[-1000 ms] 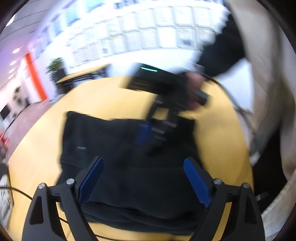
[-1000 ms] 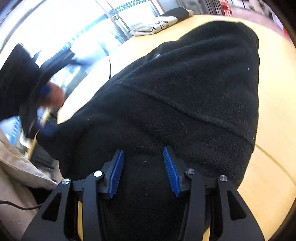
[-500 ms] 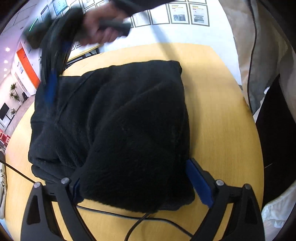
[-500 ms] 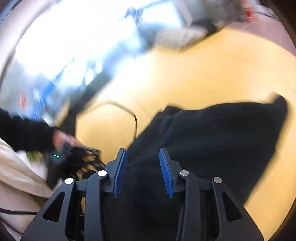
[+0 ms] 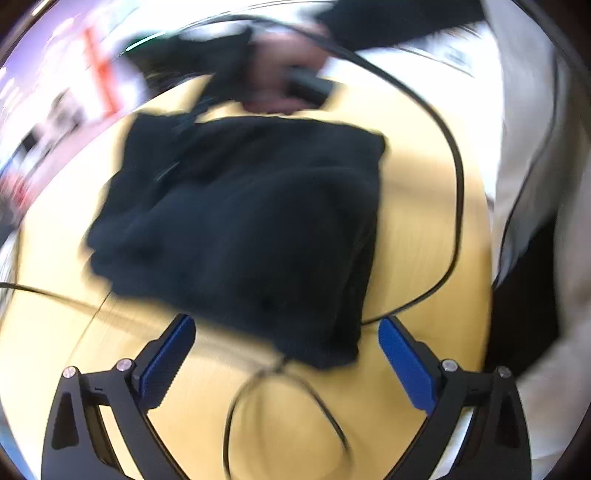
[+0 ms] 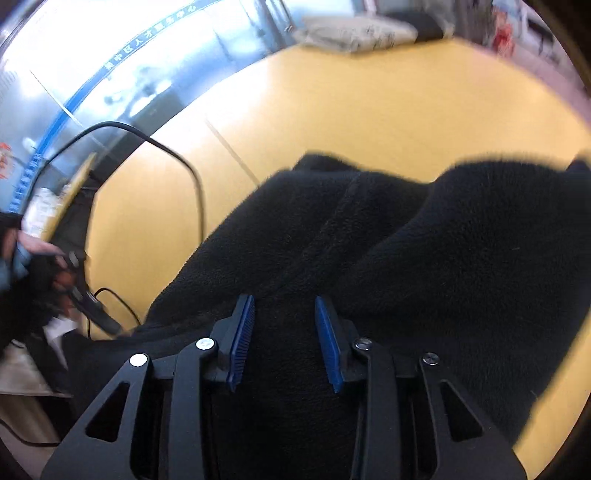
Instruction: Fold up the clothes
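Note:
A black fleece garment (image 5: 251,221) lies folded in a thick bundle on the yellow round table (image 5: 417,229). My left gripper (image 5: 286,360) is open and empty, just in front of the bundle's near edge, with one corner of the fleece between the blue pads. In the right wrist view the fleece (image 6: 424,258) fills the lower frame. My right gripper (image 6: 284,332) is over the fleece with its pads a narrow gap apart and fabric between them; a grip is unclear. The right gripper also shows, blurred, at the far side of the bundle in the left wrist view (image 5: 288,81).
A black cable (image 5: 456,177) curves over the table on the right and loops near my left gripper. Another cable (image 6: 173,158) runs over the table in the right wrist view. The person's light coat (image 5: 528,184) stands beside the table. Folded cloth (image 6: 358,31) lies at the far edge.
My left gripper has pulled back from the bundle and now stands clear of it. My right gripper has moved over the fleece; both views are blurred by motion.

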Motion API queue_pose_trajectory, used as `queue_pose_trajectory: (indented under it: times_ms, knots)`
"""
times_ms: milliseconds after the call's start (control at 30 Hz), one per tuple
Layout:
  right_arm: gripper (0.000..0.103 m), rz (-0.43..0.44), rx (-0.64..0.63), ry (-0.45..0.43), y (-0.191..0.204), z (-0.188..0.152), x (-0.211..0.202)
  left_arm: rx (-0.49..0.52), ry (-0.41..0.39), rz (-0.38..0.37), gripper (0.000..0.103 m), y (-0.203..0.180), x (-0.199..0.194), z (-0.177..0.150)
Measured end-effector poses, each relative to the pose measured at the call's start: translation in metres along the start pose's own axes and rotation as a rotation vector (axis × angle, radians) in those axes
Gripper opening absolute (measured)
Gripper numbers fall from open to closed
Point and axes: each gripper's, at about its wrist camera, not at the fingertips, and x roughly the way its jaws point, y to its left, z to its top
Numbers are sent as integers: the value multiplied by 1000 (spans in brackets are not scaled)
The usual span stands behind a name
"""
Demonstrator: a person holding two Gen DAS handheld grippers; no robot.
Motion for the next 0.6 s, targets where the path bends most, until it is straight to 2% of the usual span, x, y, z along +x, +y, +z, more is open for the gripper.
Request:
queue_pose_trajectory:
  times_ms: [33,67,133,233,267,333,367,433,467,567,600]
  knots:
    - [35,44,8,-50,6,-12,-21,-76,-3,23,101,5,-21,-3]
    - [40,74,11,-90,13,-24,-39,-164,-23,46,101,8,-51,-6]
    - [43,120,-26,-103,36,-56,-63,-261,-87,82,101,8,-82,5]
    - [43,143,-145,17,78,-108,-53,-402,-185,135,101,6,-128,23]
    - [44,136,-172,33,87,-122,-47,-449,-218,153,101,5,-143,29]
    - [45,118,-191,13,99,-138,-39,-501,-269,156,101,6,-149,46]
    - [46,102,-211,5,99,-126,-20,-519,-288,148,101,4,-149,51]
    - [46,65,-270,-5,90,-78,29,-529,-295,123,101,-3,-143,64]
    - [46,55,-281,-14,86,-66,39,-526,-295,118,101,-6,-139,68]
    - [45,47,-249,-39,80,-59,39,-547,-294,84,101,-4,-124,89]
    - [44,62,-198,-61,71,-45,32,-575,-280,73,101,-1,-123,88]
